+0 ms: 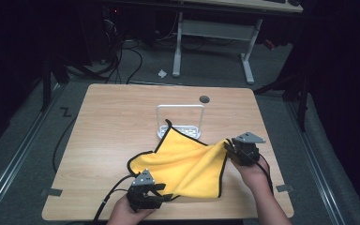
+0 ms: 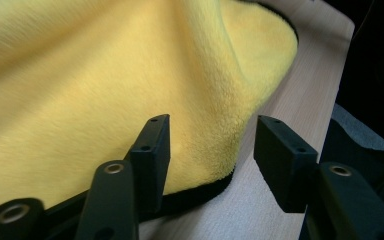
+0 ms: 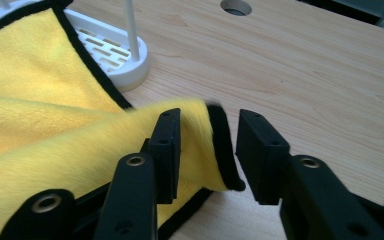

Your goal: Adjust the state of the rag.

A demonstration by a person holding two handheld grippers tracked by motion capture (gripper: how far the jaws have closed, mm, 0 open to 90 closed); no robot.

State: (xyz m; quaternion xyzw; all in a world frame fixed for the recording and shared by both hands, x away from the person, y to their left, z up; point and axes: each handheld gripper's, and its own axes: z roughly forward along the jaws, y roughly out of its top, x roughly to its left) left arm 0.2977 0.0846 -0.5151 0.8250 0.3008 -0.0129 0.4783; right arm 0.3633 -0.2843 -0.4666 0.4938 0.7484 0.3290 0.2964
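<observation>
Loosely between grippers: yellow cloth [image 1: 185,164]

Both grippers are black. The left gripper [image 1: 168,191] carries a grey three-cornered plate with small dark holes on top, and a black cable trails from it; the right gripper [image 1: 227,146] bears a like plate and a black cable. Each jaw is a flat rectangular block with small screw holes, mounted on a link with a brass-ringed pivot. The forearms are bare, with no sleeves
</observation>
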